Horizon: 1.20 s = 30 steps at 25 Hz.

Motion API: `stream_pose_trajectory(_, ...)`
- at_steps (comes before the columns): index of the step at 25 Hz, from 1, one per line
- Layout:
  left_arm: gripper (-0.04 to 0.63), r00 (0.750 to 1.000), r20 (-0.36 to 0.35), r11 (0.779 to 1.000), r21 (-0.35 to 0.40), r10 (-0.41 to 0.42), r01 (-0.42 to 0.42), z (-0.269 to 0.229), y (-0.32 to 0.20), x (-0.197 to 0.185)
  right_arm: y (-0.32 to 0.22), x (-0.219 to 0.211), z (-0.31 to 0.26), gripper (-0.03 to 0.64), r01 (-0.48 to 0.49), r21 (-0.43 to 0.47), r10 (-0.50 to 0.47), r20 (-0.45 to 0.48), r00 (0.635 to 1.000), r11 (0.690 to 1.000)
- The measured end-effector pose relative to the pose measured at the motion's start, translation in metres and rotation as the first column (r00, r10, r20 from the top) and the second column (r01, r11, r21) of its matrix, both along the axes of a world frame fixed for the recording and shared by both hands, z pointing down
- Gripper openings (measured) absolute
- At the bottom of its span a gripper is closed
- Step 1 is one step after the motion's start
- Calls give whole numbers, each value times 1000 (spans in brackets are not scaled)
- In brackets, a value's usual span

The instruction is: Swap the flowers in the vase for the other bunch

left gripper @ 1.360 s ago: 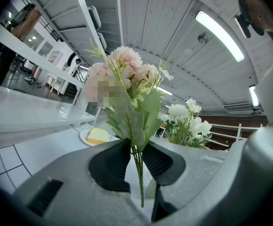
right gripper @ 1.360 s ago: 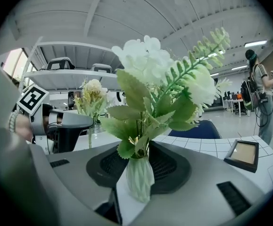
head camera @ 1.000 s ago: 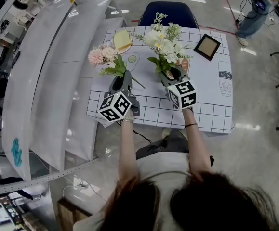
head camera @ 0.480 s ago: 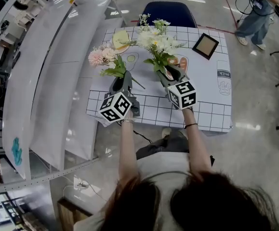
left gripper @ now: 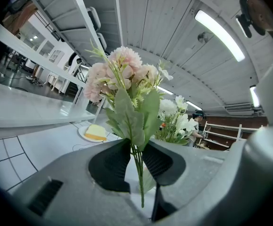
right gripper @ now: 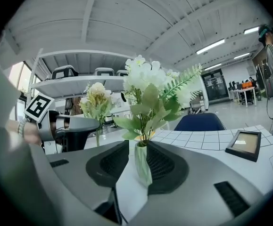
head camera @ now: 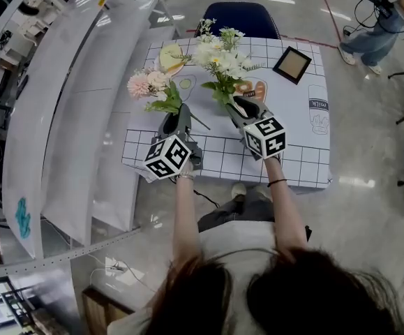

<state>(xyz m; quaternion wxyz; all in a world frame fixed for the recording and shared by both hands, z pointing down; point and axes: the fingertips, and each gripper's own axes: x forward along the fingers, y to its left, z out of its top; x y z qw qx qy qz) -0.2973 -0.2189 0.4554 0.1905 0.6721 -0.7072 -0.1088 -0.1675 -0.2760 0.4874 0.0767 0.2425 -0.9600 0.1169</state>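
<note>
A pink bunch (head camera: 149, 84) (left gripper: 122, 74) stands up from my left gripper (head camera: 176, 114) (left gripper: 138, 161), which is shut on its thin green stems above the checked tablecloth (head camera: 292, 162). The white bunch (head camera: 215, 51) (right gripper: 150, 81) sits in a pale faceted vase (right gripper: 142, 164). My right gripper (head camera: 238, 105) (right gripper: 137, 149) has this vase between its wide jaws. The vase touches the right pad, and a thin gap shows at the left pad. In the head view leaves hide the vase. The right gripper view shows the left gripper (right gripper: 65, 126) off to the left.
A plate with a yellow cake slice (head camera: 171, 56) (left gripper: 96, 133) lies at the table's far left. A framed picture (head camera: 292, 64) (right gripper: 244, 145) lies at the far right. A blue chair (head camera: 247, 18) stands behind the table, white shelving (head camera: 69, 117) runs along the left. A person (head camera: 383, 19) stands far right.
The white bunch and the right gripper have shifted a little to the left. The left gripper and the pink bunch have stayed where they were.
</note>
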Motion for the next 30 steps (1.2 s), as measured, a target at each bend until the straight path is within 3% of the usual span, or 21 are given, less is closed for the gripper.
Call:
stream_pose_trajectory(13, 75, 1000, -22, 1000, 16, -17, 18, -5, 15, 19, 20, 6, -32, 44, 126, -56, -118, 126, 985, 990)
stream_pose_trajectory(30, 75, 999, -13, 999, 41, -33, 34, -19, 21, 22, 22, 10, -60, 9, 162, -33, -153, 192, 969, 986)
